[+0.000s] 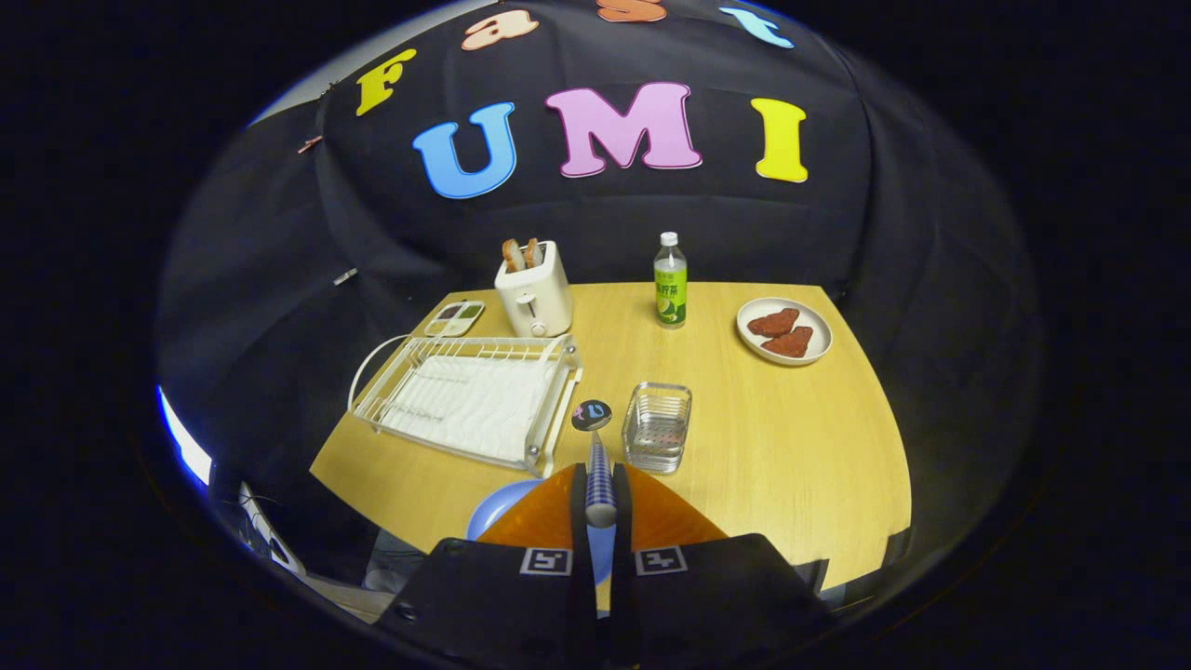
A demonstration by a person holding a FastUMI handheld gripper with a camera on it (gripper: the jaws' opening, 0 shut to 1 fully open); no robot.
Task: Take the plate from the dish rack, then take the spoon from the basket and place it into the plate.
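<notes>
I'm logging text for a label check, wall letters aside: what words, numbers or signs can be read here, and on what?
On the bottle, the label is too small to read.
On the black disc, coloured marks, blurred.
On the gripper, shut on the spoon, two square code markers, no words.

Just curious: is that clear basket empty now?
Empty: basket shows bare mesh; the tool is shut on the spoon.

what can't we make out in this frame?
- Spoon: the fingers clamp its handle; the bowl end, if that is the dark disc ahead, is unclear.
- Blue plate: mostly hidden under the gripper.
- Small tray behind the dish rack: contents too small.
- Bottle: label too small.
</notes>
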